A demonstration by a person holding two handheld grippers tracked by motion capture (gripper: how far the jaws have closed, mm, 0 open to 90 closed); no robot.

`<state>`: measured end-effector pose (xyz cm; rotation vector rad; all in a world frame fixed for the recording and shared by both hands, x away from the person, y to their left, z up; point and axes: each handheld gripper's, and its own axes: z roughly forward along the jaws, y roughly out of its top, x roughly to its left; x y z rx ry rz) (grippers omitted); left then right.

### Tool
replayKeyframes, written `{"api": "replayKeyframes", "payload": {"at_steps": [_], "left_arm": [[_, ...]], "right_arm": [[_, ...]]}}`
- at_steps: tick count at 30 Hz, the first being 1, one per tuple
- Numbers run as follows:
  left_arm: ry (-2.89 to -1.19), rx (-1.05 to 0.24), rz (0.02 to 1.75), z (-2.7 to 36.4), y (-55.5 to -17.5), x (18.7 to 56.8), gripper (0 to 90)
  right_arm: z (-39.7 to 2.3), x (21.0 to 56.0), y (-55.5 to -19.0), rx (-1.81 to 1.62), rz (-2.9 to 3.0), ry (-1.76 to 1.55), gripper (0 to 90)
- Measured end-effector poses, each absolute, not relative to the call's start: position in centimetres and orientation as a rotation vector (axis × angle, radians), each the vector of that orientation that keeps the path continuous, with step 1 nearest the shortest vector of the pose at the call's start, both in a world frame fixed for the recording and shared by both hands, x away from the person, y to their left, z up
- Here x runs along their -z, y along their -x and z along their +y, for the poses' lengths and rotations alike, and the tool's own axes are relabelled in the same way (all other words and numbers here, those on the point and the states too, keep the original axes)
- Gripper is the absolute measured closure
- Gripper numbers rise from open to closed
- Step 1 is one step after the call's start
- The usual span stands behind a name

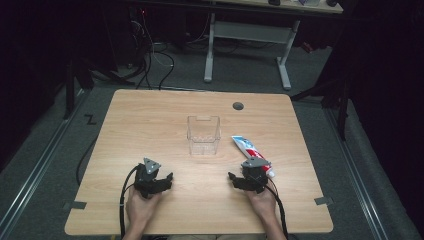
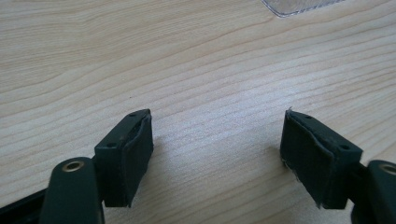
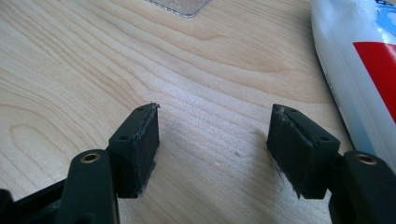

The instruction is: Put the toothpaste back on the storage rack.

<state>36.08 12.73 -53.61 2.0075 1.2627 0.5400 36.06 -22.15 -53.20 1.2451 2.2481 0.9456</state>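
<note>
A clear plastic cup-like container (image 1: 203, 134) stands upright at the middle of the wooden table (image 1: 150, 115). A white toothpaste tube (image 1: 250, 149) with red and blue print lies to its right; its side runs along the right edge of the right gripper view (image 3: 359, 60). My left gripper (image 1: 159, 176) rests low over the near left of the table, open, with bare wood between its pads (image 2: 217, 135). My right gripper (image 1: 245, 177) sits just below the tube's near end, open and holding nothing (image 3: 215, 128). A corner of the container (image 3: 180, 5) shows at the top of the right gripper view.
A round dark grommet hole (image 1: 238, 106) sits near the table's far edge. Beyond the table stands another desk's white frame (image 1: 247, 45) with cables on the floor. Grey tape tabs (image 1: 324, 201) mark the near corners. The container's base edge (image 2: 299, 5) shows at the top.
</note>
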Motion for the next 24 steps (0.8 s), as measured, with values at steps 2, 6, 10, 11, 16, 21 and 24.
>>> {"api": "replayKeyframes", "payload": {"at_steps": [2,6,10,11,16,21,24], "left_arm": [[-2.008,-0.540,1.263,12.73,-36.09,53.61,25.9],[-2.007,-0.543,1.264,12.69,-36.11,53.62,25.8],[-2.005,-0.544,1.265,12.67,-36.13,53.62,25.8],[-2.006,-0.543,1.265,12.67,-36.13,53.62,25.8],[-2.006,-0.543,1.266,12.64,-36.15,53.62,25.8],[-2.005,-0.543,1.266,12.64,-36.17,53.61,25.8],[-2.005,-0.543,1.266,12.64,-36.17,53.61,25.8]], "right_arm": [[-22.15,53.20,-36.06,-0.945,2.248,-1.245,34.1],[-22.14,53.20,-36.06,-0.943,2.246,-1.249,33.3],[-22.15,53.21,-36.07,-0.940,2.242,-1.253,32.4],[-22.15,53.21,-36.07,-0.939,2.242,-1.254,32.4],[-22.13,53.22,-36.09,-0.939,2.240,-1.255,32.3],[-22.07,53.21,-36.10,-0.939,2.237,-1.261,32.3],[-22.07,53.21,-36.10,-0.939,2.237,-1.261,32.3]]}}
